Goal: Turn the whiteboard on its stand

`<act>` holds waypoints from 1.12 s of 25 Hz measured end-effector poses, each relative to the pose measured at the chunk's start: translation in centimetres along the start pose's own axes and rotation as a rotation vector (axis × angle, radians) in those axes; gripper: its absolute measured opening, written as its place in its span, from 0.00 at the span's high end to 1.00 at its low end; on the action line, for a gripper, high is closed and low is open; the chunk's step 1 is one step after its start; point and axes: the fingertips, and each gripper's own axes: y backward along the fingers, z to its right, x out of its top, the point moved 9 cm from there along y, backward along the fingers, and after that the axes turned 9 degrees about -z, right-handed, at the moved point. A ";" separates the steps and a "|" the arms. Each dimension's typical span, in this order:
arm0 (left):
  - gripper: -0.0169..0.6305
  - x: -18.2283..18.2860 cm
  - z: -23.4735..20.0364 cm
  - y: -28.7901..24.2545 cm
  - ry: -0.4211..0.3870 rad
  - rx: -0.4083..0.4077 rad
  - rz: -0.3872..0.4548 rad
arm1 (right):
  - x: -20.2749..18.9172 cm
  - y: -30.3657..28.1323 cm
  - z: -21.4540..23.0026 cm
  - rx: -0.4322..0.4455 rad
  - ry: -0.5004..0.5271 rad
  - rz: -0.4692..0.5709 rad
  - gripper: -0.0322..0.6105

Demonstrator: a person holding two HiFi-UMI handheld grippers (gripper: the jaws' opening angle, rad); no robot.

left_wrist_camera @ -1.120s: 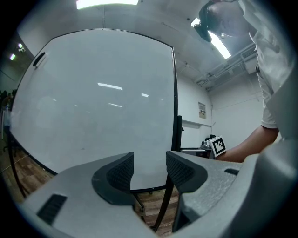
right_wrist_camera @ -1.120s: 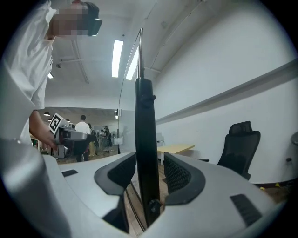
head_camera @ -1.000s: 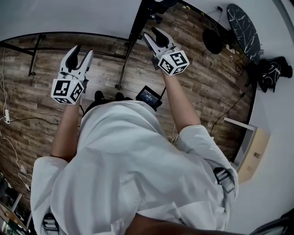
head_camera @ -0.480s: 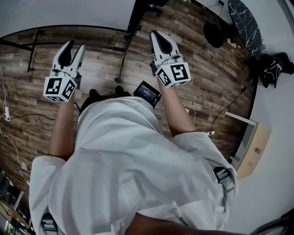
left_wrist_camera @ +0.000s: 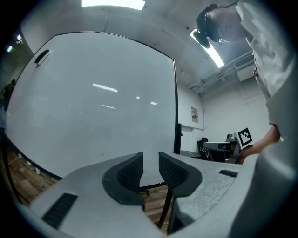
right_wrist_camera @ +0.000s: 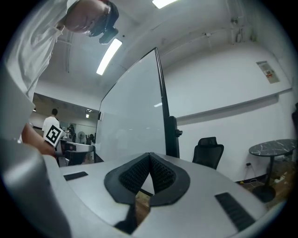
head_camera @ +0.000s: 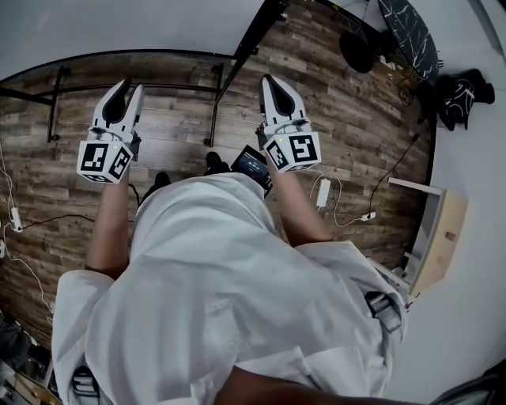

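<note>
The whiteboard (head_camera: pixel 118 24) fills the top of the head view, its black-framed lower edge above the stand's black legs (head_camera: pixel 215 119) on the wood floor. My left gripper (head_camera: pixel 125 88) points at the board face (left_wrist_camera: pixel 93 102); its jaws are closing, a narrow gap remains and nothing is between them (left_wrist_camera: pixel 150 169). My right gripper (head_camera: pixel 269 81) is shut with its tips touching and nothing held (right_wrist_camera: pixel 150 162). It points toward the board's right edge (right_wrist_camera: pixel 135 121) and the stand's upright post (right_wrist_camera: pixel 172 135). Neither gripper touches the board.
A black office chair (right_wrist_camera: pixel 208 148) and a round marble table (right_wrist_camera: pixel 272 148) stand to the right of the board. A power strip with cables (head_camera: pixel 322 192) lies on the floor. A white shelf unit (head_camera: pixel 435 237) stands at the right wall. People stand in the background (right_wrist_camera: pixel 53 123).
My right gripper's jaws went from open to shut. My left gripper's jaws narrowed. Both grippers stayed raised in front of the board, shifting only slightly.
</note>
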 end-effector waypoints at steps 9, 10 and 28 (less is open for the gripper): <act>0.90 -0.9 -6.8 7.5 -0.066 -0.019 -0.024 | 0.4 -1.8 -10.6 -0.047 0.026 -0.010 0.95; 0.91 -1.1 -7.2 8.3 -0.067 -0.027 -0.021 | 0.3 -1.5 -11.6 -0.057 0.035 -0.015 0.95; 0.95 -2.1 -7.8 15.9 -0.039 -0.070 -0.018 | -1.8 4.0 -17.6 -0.151 0.030 -0.043 0.95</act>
